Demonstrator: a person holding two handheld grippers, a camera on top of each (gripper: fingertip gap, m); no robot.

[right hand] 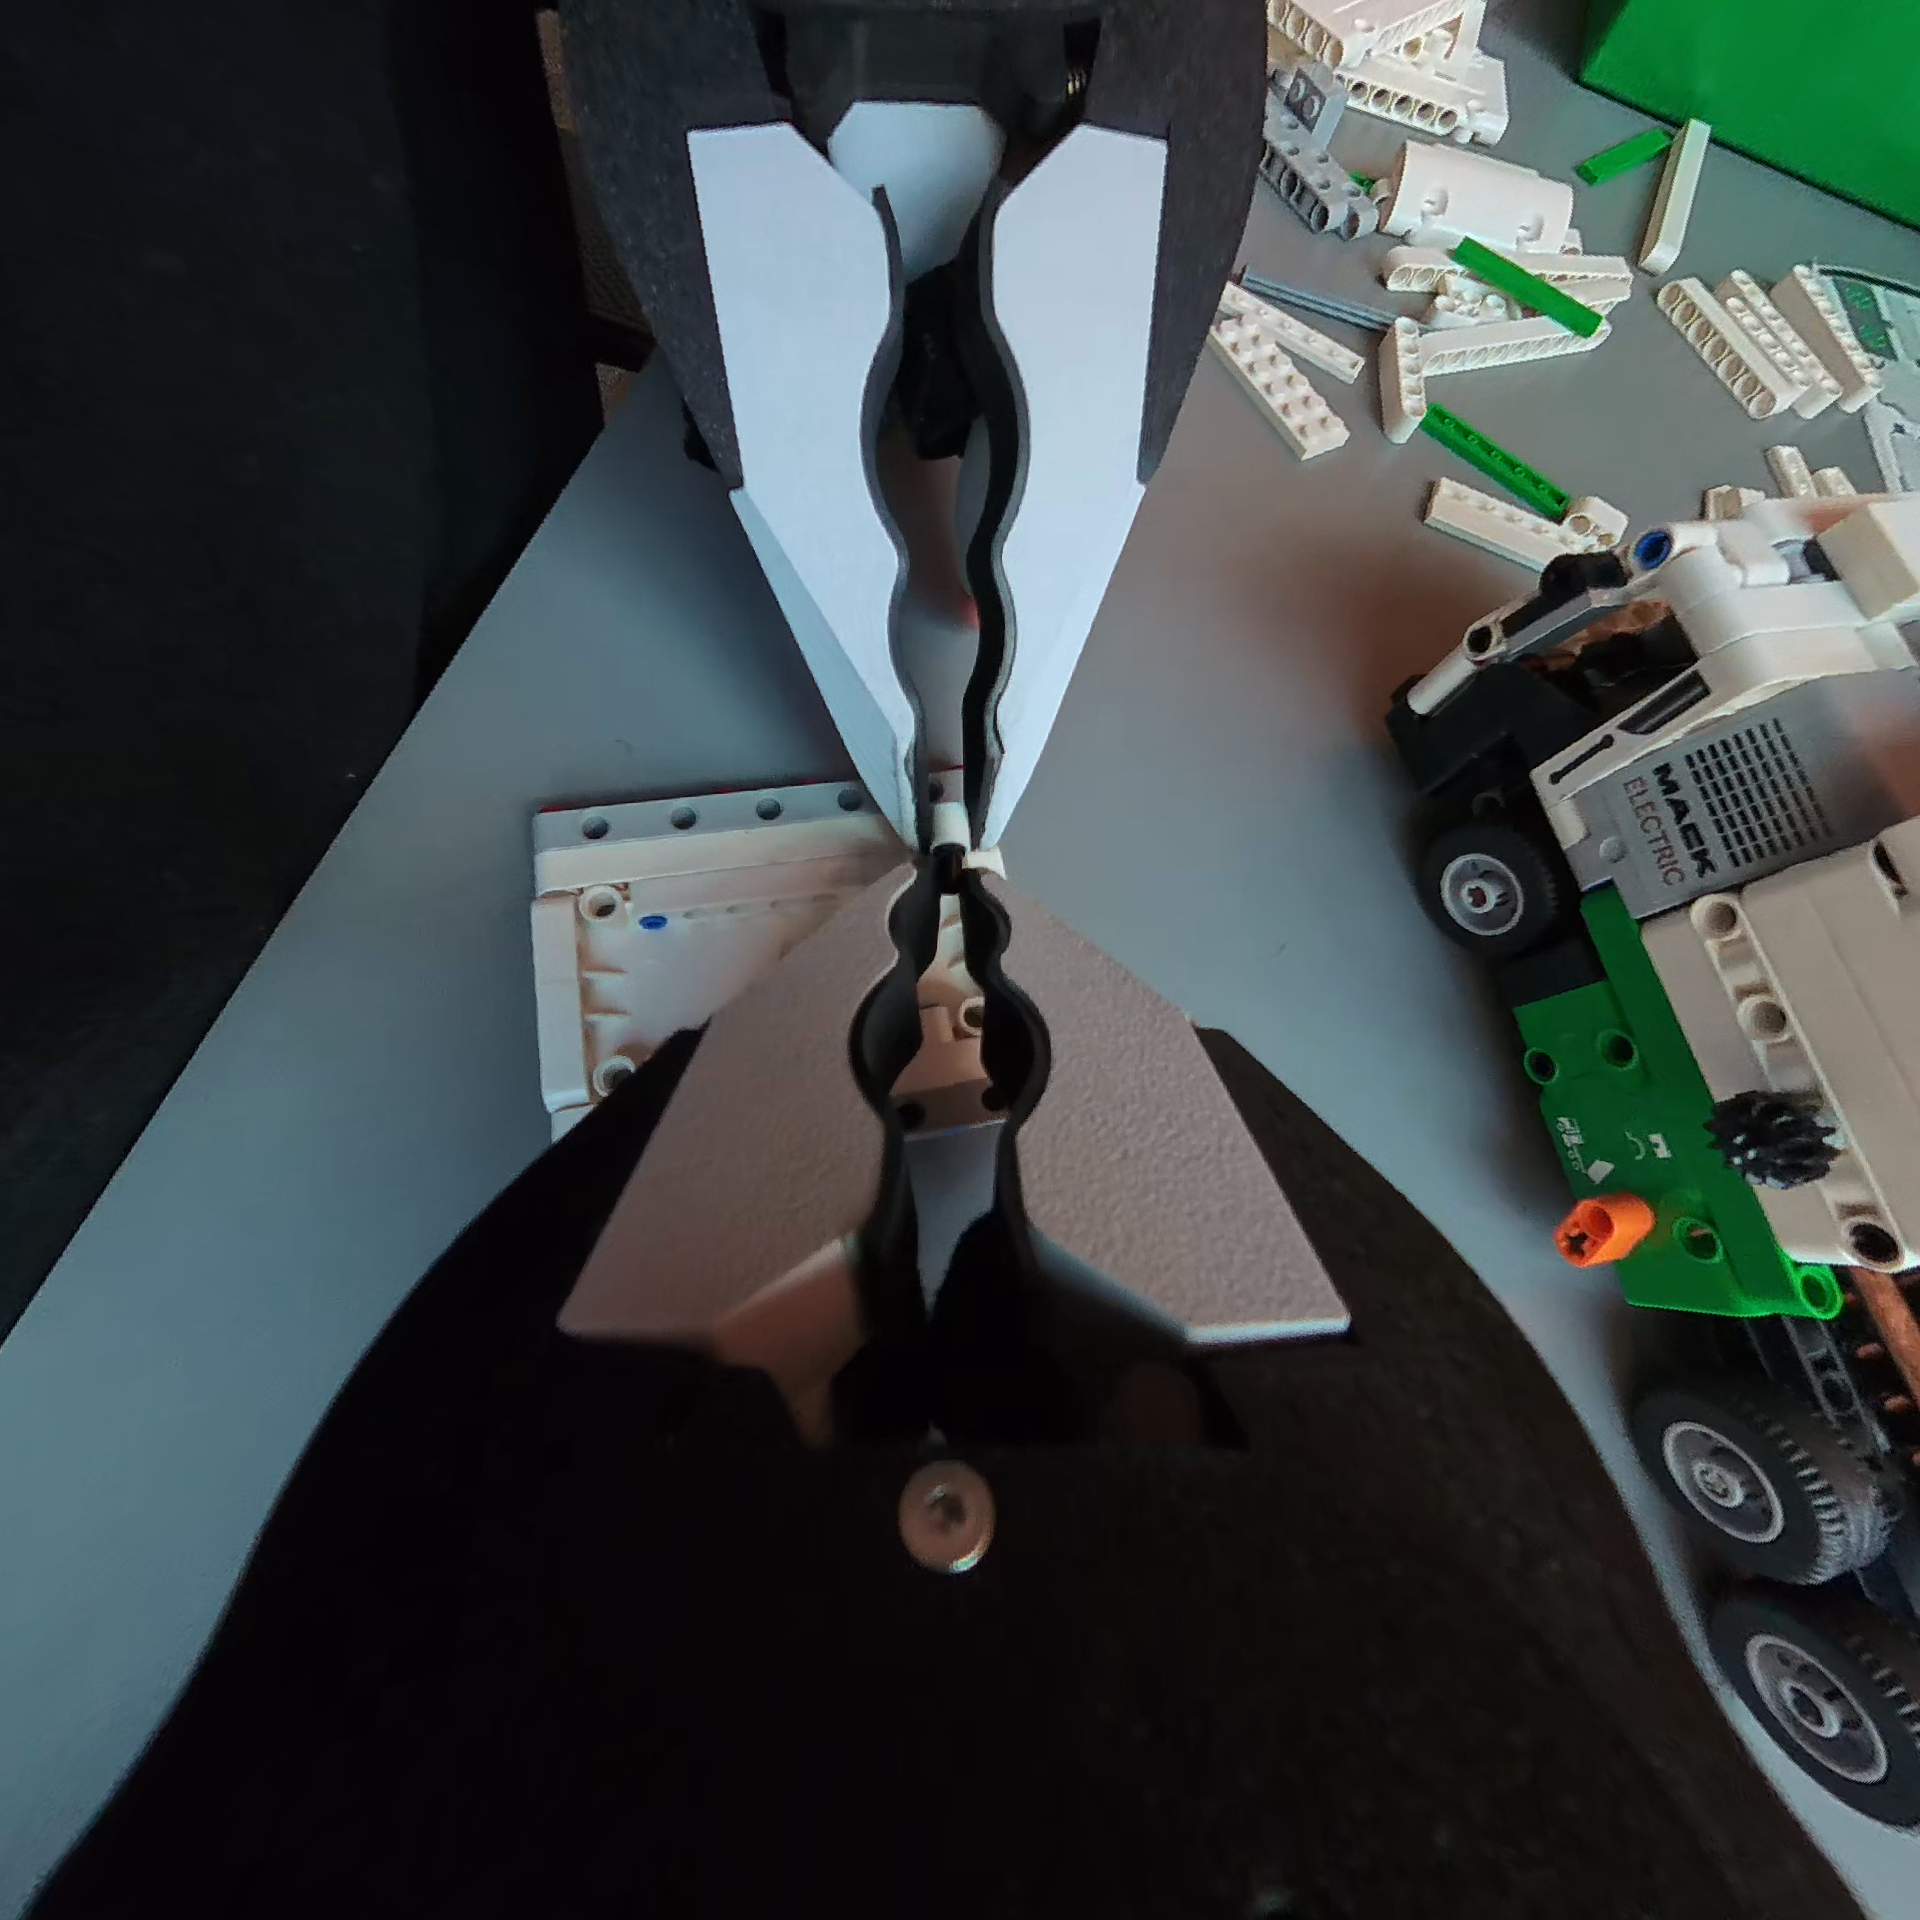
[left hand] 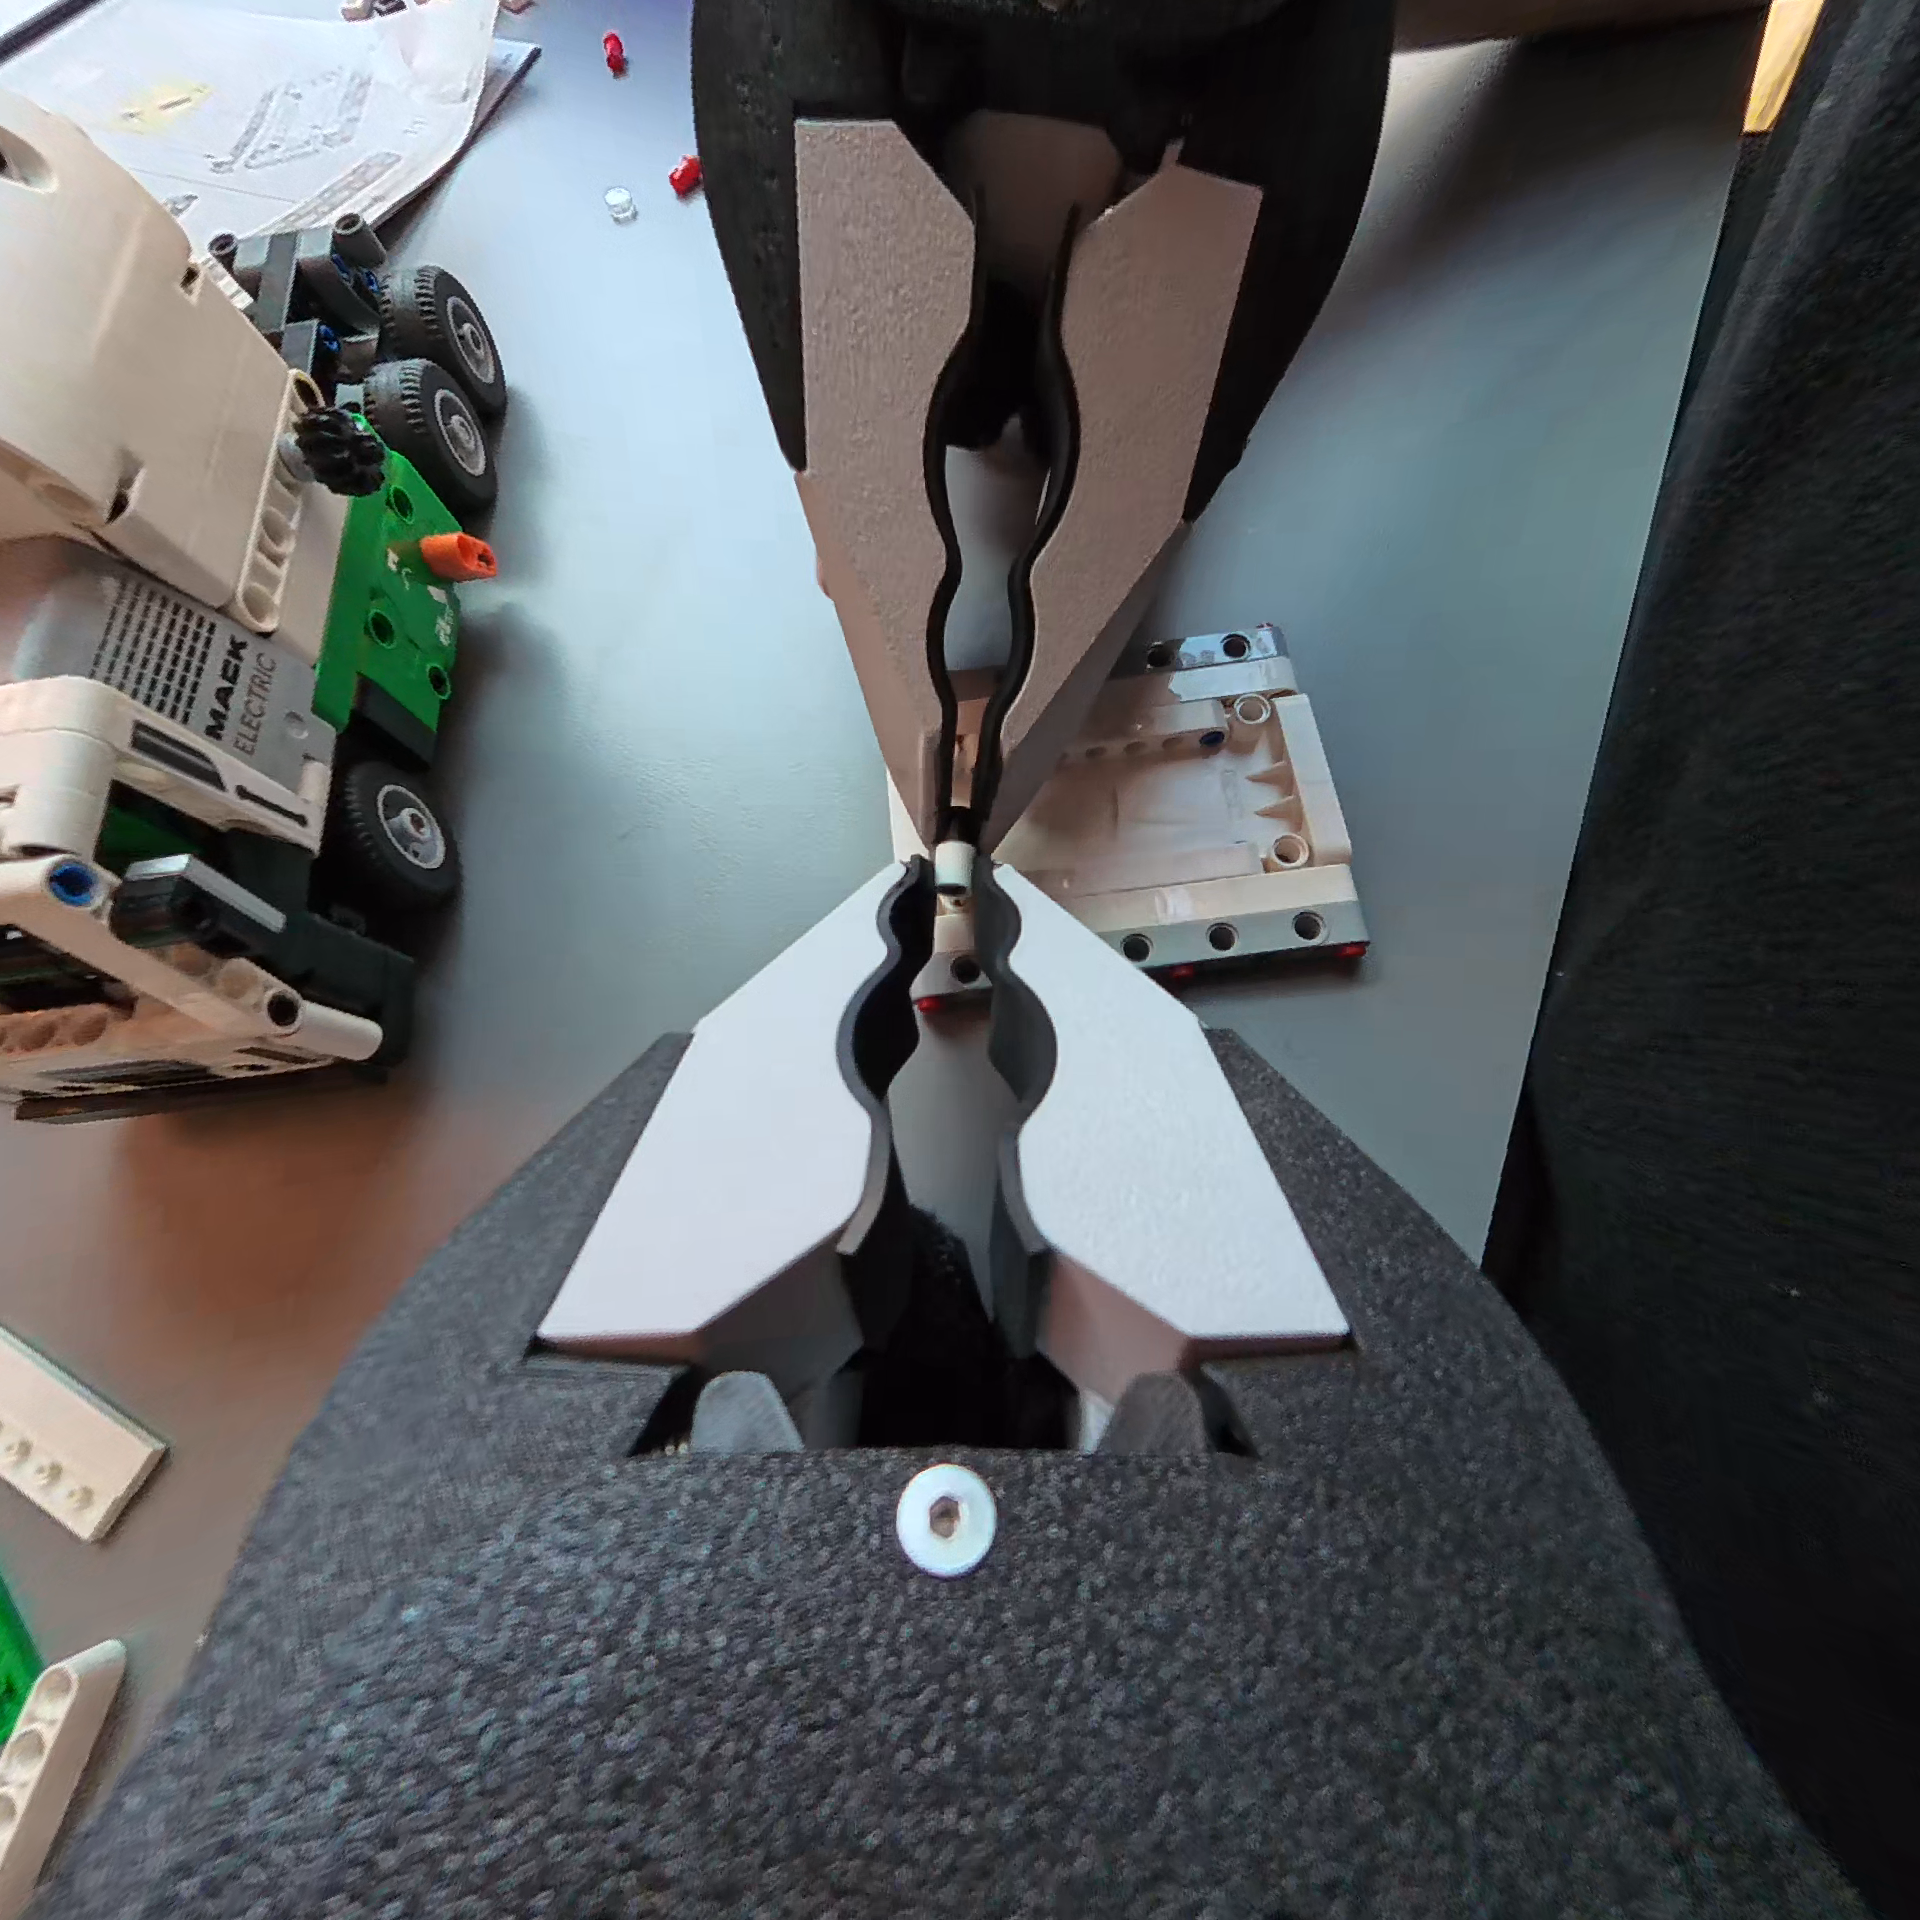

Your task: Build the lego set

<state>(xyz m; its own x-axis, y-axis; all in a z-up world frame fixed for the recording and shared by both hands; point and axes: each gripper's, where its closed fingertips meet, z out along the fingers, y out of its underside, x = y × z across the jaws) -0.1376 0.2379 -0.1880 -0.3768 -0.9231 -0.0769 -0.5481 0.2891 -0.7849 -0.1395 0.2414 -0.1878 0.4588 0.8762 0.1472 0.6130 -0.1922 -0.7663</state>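
Note:
My two grippers meet tip to tip above a flat white panel assembly (left hand: pixel 1195 831) that lies on the grey table; it also shows in the right wrist view (right hand: pixel 665 914). My left gripper (left hand: pixel 954 883) is shut on a small white bush (left hand: pixel 953 868), which also shows in the right wrist view (right hand: pixel 950 826). My right gripper (right hand: pixel 951 888) is shut on a small black pin (right hand: pixel 951 864). The pin's end sits at the bush's hole. The white and green truck model (left hand: pixel 208 675) stands to the side, and also shows in the right wrist view (right hand: pixel 1714 883).
Several loose white and green beams (right hand: pixel 1455 312) lie behind the truck, next to a green box (right hand: pixel 1766 94). An instruction booklet (left hand: pixel 260 104), two small red pieces (left hand: pixel 684 175) and a clear stud (left hand: pixel 619 203) lie on the table. A dark cloth (left hand: pixel 1766 935) borders the table edge.

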